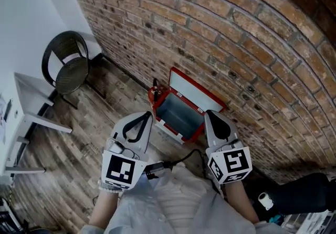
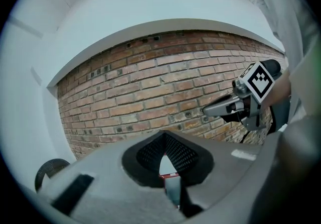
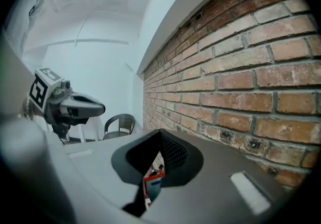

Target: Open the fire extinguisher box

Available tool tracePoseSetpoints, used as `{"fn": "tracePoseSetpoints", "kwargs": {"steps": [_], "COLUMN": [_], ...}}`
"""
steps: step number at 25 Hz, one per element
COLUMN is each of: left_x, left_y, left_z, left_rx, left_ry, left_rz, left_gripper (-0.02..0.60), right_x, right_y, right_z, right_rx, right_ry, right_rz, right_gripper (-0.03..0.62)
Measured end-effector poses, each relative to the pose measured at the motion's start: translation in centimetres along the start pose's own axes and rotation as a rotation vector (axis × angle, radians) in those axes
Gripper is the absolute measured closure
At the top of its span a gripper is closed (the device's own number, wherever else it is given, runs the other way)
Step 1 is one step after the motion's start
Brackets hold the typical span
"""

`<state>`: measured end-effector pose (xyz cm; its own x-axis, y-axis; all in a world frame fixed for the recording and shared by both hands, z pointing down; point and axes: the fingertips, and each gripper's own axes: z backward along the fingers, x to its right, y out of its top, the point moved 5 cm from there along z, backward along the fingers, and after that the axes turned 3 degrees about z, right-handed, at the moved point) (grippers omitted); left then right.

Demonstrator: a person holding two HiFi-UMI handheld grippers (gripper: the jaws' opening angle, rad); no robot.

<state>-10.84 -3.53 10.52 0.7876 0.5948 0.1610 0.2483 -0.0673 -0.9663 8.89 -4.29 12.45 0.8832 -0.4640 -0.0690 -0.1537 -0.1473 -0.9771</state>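
Observation:
The red fire extinguisher box [image 1: 166, 125] stands on the wooden floor against the brick wall. Its lid [image 1: 197, 91] is up and leans back on the bricks, and the grey inside shows. My left gripper [image 1: 148, 116] hangs above the box's near left side, its jaws together and nothing between them. My right gripper [image 1: 208, 114] hangs above the near right side, also shut and empty. In the left gripper view a strip of the box [image 2: 169, 180] shows below the closed tips [image 2: 164, 137]. The right gripper view shows the box [image 3: 152, 185] the same way under its tips [image 3: 160, 135].
A black chair [image 1: 68, 65] stands at the left by the white wall, with a white table [image 1: 31, 102] nearer me. The brick wall [image 1: 236, 33] runs behind the box. A red, black-topped thing [image 1: 154, 91] sits at the box's left corner.

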Motion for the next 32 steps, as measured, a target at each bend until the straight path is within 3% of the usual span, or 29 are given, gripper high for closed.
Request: {"fn": "tracePoseSetpoints", "kwargs": {"steps": [4,9,32], "left_x": [-0.3,-0.7,-1.0], "left_y": [0.6,1.1,0.9], "left_z": [-0.2,-0.2,-2.1], "left_rx": [0.022,0.034,0.016], "left_ry": [-0.001,0.009,0.015], "left_rz": [-0.028,-0.021,-0.011], "left_gripper": [0.584,0.584,0.584], "right_x": [0.3,0.2,1.0], "right_y": [0.6,1.1,0.8], "right_z": [0.0,-0.2,-1.7], "right_rx": [0.023,0.024,-0.013], "right_ry": [-0.009,-0.007,0.023], "right_rz": [-0.022,0.025,0.103], "right_gripper": [0.588,0.588,0.589]}}
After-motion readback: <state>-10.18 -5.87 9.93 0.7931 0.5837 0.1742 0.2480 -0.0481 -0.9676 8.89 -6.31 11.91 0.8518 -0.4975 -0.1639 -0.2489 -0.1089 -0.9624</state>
